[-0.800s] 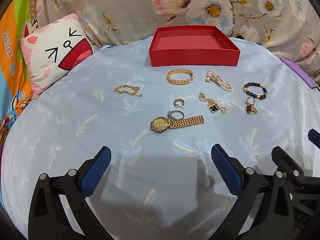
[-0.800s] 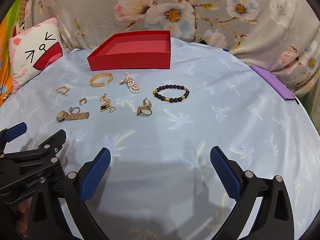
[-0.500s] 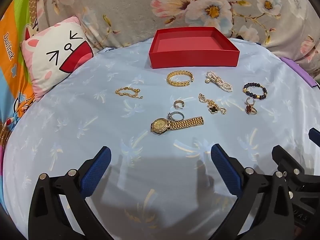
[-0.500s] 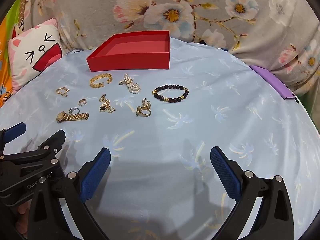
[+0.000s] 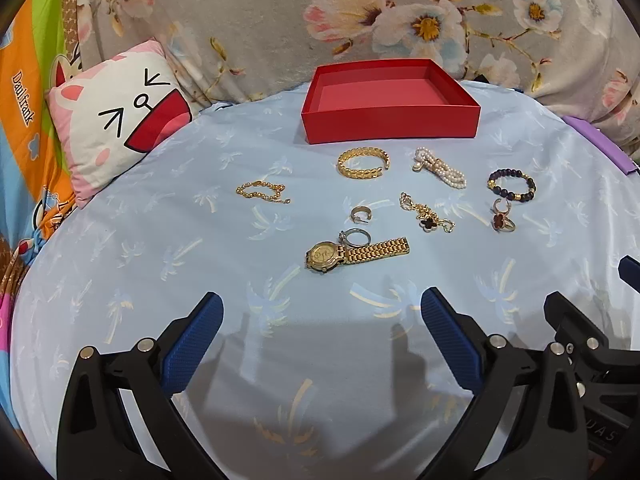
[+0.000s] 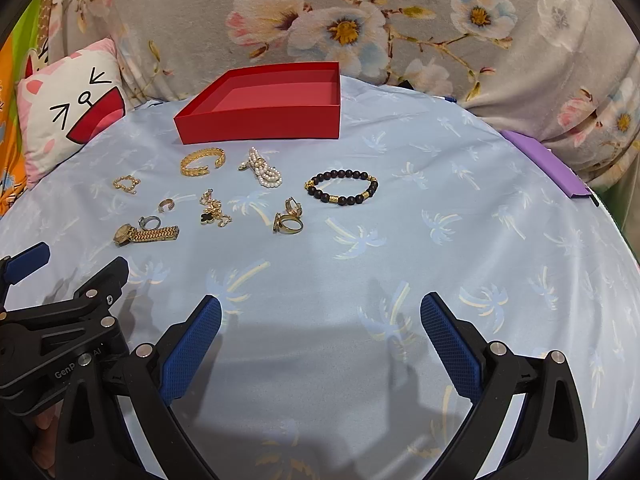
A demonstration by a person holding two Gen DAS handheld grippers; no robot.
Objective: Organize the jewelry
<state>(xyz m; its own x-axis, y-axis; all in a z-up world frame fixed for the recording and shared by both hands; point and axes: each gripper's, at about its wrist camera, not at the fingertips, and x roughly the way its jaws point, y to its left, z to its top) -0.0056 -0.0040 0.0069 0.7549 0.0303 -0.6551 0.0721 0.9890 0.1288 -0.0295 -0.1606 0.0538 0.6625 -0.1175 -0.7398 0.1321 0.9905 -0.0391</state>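
An empty red box (image 5: 390, 120) (image 6: 260, 122) stands at the far side of a light blue cloth. Jewelry lies loose in front of it: a gold watch (image 5: 356, 254) (image 6: 146, 234), a gold bangle (image 5: 363, 163) (image 6: 202, 162), a pearl piece (image 5: 440, 170) (image 6: 264, 170), a dark bead bracelet (image 5: 512, 186) (image 6: 342, 190), a thin gold chain (image 5: 262, 192), a clover chain (image 5: 426, 218) and several rings (image 6: 288, 222). My left gripper (image 5: 320, 336) is open and empty, short of the watch. My right gripper (image 6: 320, 336) is open and empty, well short of the rings.
A cat-face pillow (image 5: 116, 120) leans at the back left. A floral fabric backdrop (image 6: 360, 20) rises behind the box. A purple flat object (image 6: 548, 166) lies at the right edge of the cloth. Each gripper shows at the edge of the other's view.
Both views have shifted slightly; the jewelry and box sit a little lower in the left wrist view. Nothing was touched and both grippers stay open.
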